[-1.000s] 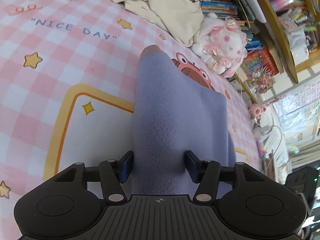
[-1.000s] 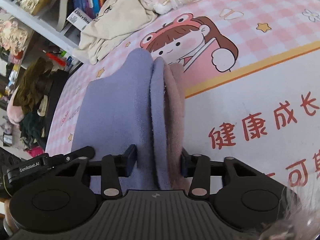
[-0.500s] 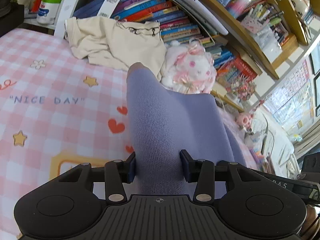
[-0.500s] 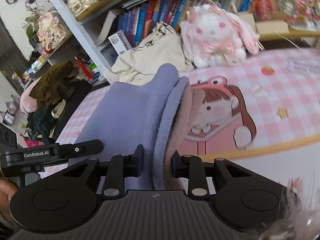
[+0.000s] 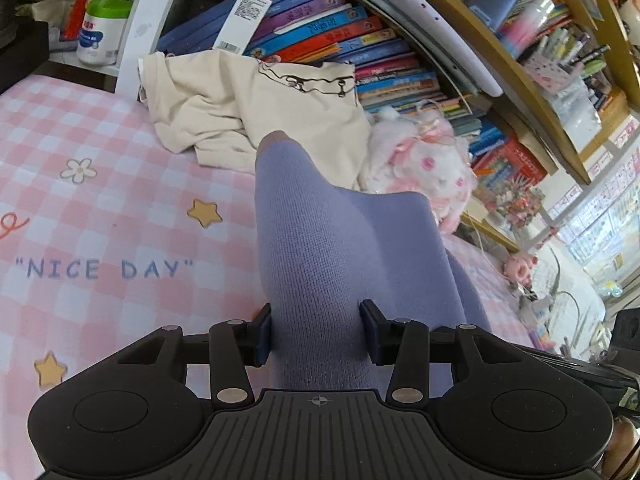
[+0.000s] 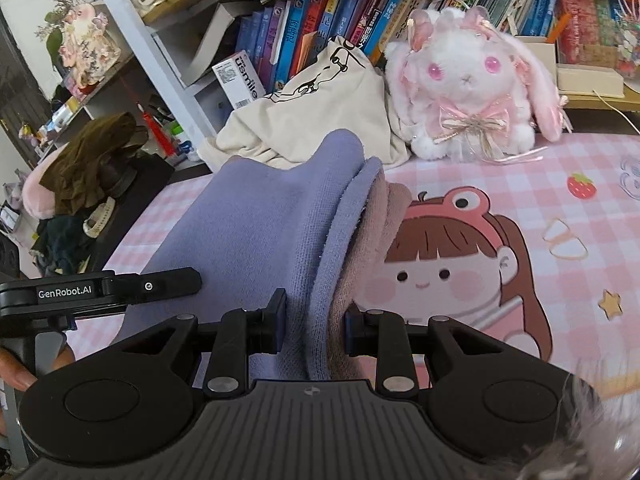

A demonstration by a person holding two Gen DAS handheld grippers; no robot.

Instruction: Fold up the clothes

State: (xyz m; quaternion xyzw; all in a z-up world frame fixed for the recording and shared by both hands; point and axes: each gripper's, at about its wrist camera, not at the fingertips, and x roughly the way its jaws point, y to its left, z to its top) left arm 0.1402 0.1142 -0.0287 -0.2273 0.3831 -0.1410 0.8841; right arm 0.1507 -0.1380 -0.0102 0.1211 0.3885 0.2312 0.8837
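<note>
A lavender knit garment (image 5: pixel 332 256) with a dusty pink layer inside is lifted off the pink checked bed cover (image 5: pixel 100 208). My left gripper (image 5: pixel 316 330) is shut on a thick bunch of the lavender cloth. In the right wrist view the garment (image 6: pixel 256 240) rises in folded layers, and my right gripper (image 6: pixel 314 328) is shut on its lavender and pink edges. The left gripper's black body (image 6: pixel 100 290) shows at the left of that view, with a person's hand below it. The cloth spans between both grippers and hides the bed under it.
A cream garment (image 5: pixel 256 108) lies crumpled at the back of the bed, beside a white and pink plush rabbit (image 6: pixel 472 84). Shelves of books (image 5: pixel 332 36) stand right behind them. A dark heap of clothes (image 6: pixel 92 160) sits off the bed's left side.
Both grippers have risen with the lavender garment and tipped up, so the shelves and plush rabbit now fill the top of both views. Both pairs of jaws closed tighter on the cloth.
</note>
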